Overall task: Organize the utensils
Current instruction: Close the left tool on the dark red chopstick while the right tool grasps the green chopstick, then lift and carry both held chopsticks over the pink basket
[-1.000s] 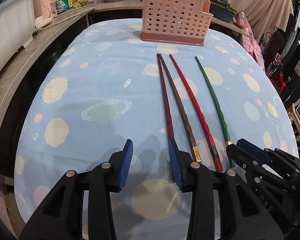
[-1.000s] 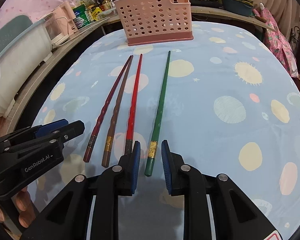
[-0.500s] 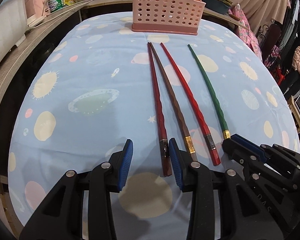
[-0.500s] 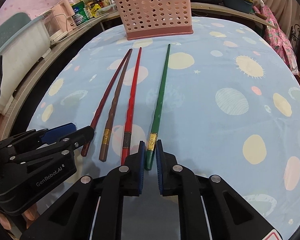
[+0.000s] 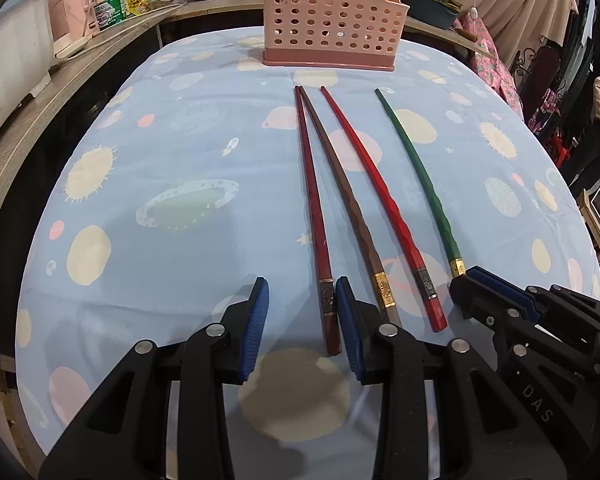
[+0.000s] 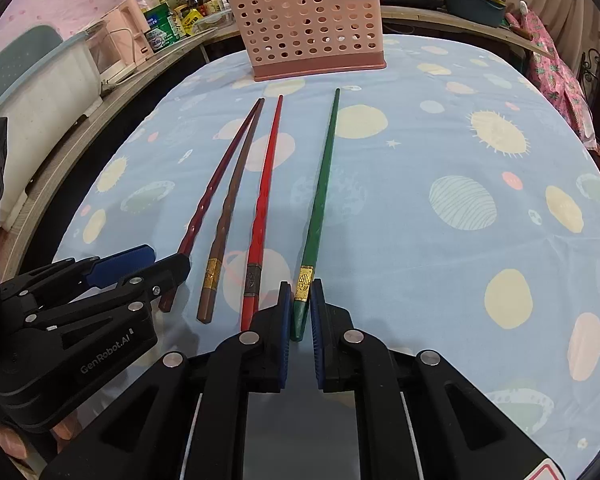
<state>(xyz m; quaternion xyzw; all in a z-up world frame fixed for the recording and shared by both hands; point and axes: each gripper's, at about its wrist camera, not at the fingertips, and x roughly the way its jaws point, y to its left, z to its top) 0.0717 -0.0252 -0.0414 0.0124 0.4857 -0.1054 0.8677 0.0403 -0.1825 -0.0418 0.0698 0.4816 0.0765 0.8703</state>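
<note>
Chopsticks, four: green chopstick (image 6: 318, 200), light, stiff, slick-looking, clenched at its butt by right tool (image 6: 300, 312); left tool (image 5: 302, 320) closing around maroon chopstick (image 5: 314, 208), at 9 o'clock.

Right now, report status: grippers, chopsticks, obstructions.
Right gripper shut on green chopstick. Left gripper closing around dark red chopstick, not yet gripped. Path to pink basket clear.

the right hand-held gripper (image 6: 300, 312) has clamped the green chopstick (image 6: 320, 196); the left hand-held gripper (image 5: 302, 320) is closing around the dark red chopstick (image 5: 314, 208).
</note>
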